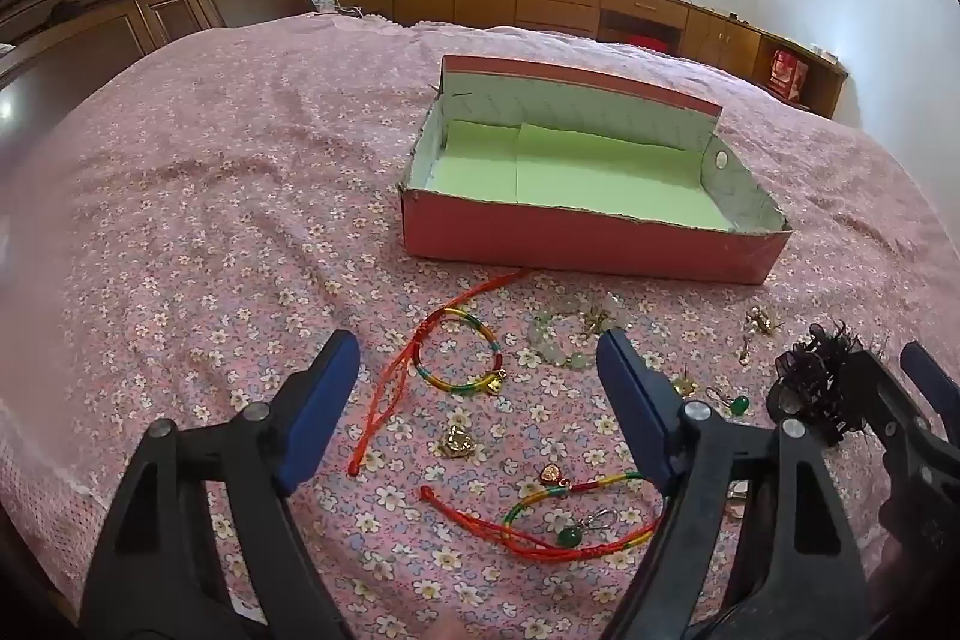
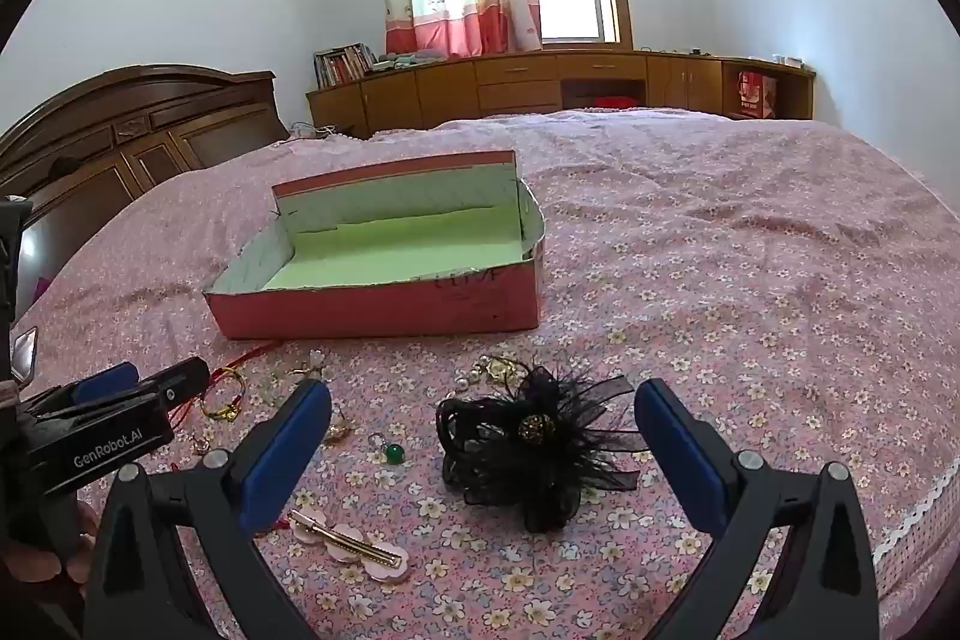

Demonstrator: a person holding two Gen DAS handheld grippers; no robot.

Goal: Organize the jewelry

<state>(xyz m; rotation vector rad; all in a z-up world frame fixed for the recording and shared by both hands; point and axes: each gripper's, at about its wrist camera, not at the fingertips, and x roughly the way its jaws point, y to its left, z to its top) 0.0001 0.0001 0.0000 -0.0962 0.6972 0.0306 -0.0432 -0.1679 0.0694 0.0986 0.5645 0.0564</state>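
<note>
Both grippers hang over the bed (image 2: 750, 244), angled down, with the fingers spread wide and nothing between the pads of either one. The red box (image 1: 576, 244) sits in the middle of the left wrist frame, its green-lined floor bare, lid flap standing at the back; no jewelry lies in it, so I judge the sorting has not begun. All the pieces lie loose on the floral bedspread in front of the box's near wall. In the left wrist view the left gripper (image 1: 474, 376) frames a rainbow cord bracelet (image 1: 462, 358) with a red cord (image 1: 414, 388) trailing beside it; a pale bead bracelet (image 1: 558, 340) lies just right of that, a gold pendant (image 1: 459, 441) lower centre, a second rainbow cord with a green bead (image 1: 567, 535) near the bottom. In the right wrist view the right gripper (image 2: 483, 436) brackets a black feathered hair piece (image 2: 534, 451), centre frame; a pink flower hair clip (image 2: 354, 544) lies lower left, a green bead charm (image 2: 393, 453) between them. Step in hand, as I read it: approach before a first pick. Next move probably calls for lowering onto one piece, closing gently, then carrying it over the near wall. The thin cords lie flat on soft cloth, so the fingers may snag fabric.
</note>
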